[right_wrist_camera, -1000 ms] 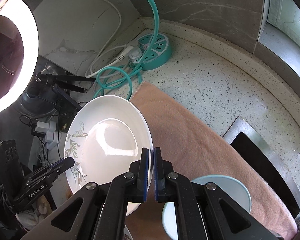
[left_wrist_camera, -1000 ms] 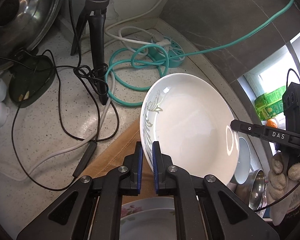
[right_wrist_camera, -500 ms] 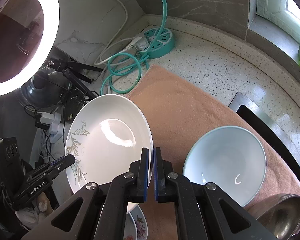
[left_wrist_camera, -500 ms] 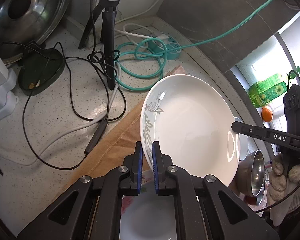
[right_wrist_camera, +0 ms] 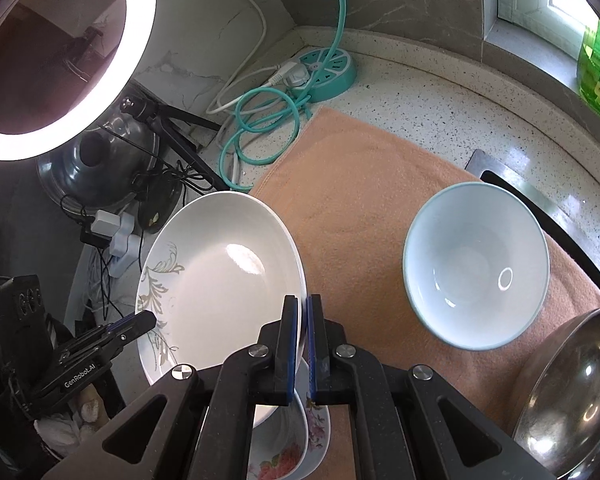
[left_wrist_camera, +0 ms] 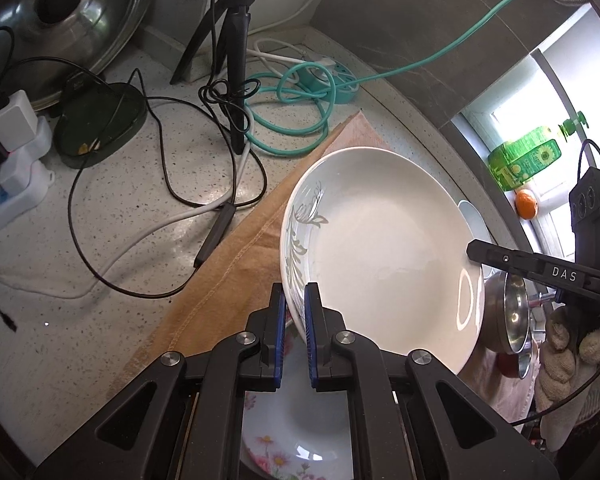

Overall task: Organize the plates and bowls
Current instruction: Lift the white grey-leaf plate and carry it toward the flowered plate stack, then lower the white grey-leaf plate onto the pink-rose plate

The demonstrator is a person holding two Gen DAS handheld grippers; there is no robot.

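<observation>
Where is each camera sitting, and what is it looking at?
Left wrist camera: sits on the left gripper, looking down along its fingers at the white leaf-patterned plate it clamps; the right gripper and a gloved hand show at the right.
Right wrist camera: sits on the right gripper, looking down at the same plate, the pale blue bowl and the peach towel; the left gripper shows at the left.
Both share the plate, the towel and the teal round power strip.

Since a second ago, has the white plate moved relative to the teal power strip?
Yes. The white plate, gripped by both tools, has drawn back from the teal power strip along the peach towel, toward the camera.
</observation>
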